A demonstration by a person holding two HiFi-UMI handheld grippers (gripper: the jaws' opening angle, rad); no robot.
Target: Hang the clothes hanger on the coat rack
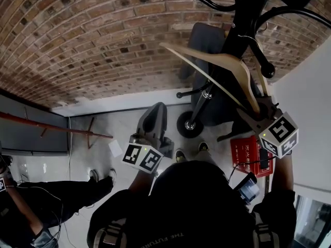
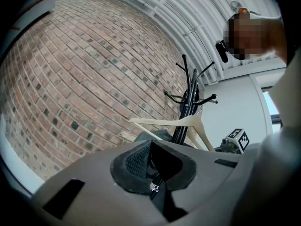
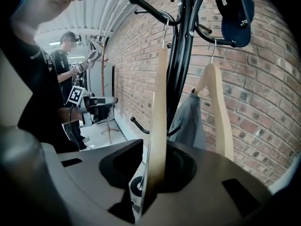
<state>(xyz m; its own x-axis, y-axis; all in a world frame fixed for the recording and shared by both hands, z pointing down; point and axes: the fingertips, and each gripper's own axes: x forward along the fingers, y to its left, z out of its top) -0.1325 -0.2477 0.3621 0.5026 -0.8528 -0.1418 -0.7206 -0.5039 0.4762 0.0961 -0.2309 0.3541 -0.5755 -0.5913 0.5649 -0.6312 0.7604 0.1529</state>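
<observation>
Clothes hanger [image 1: 222,59], pale wood, sits at the upper right of the head view, against the black pole of the coat rack [image 1: 237,35] and tilted, with one arm running down into the right tongs [image 3: 153,169]. In the right gripper view that arm stands upright at frame centre, between the jaws; they are parted, with a dark gap showing left of the wood, so no firm clamp is seen. The hanger's wire hook reaches up to a black peg [image 3: 150,6] at top centre; whether it bears on the peg cannot be resolved. Marker cube [image 1: 279,133] of the right tongs is at mid right of the head view. Left tongs [image 2: 155,173] are low and centre in the head view, well apart from the rack; the jaws are together, with nothing between them. Also on the rack: a second wooden hanger [image 3: 214,102] to the right, a dark blue cap [image 3: 237,15] at upper right, and a grey garment [image 3: 188,119] behind the pole. Brick wall [image 1: 77,35] fills the upper left. Red box [image 1: 248,154] lies on the floor at lower right. Another person [image 3: 70,65] stands at the left of the right gripper view.
</observation>
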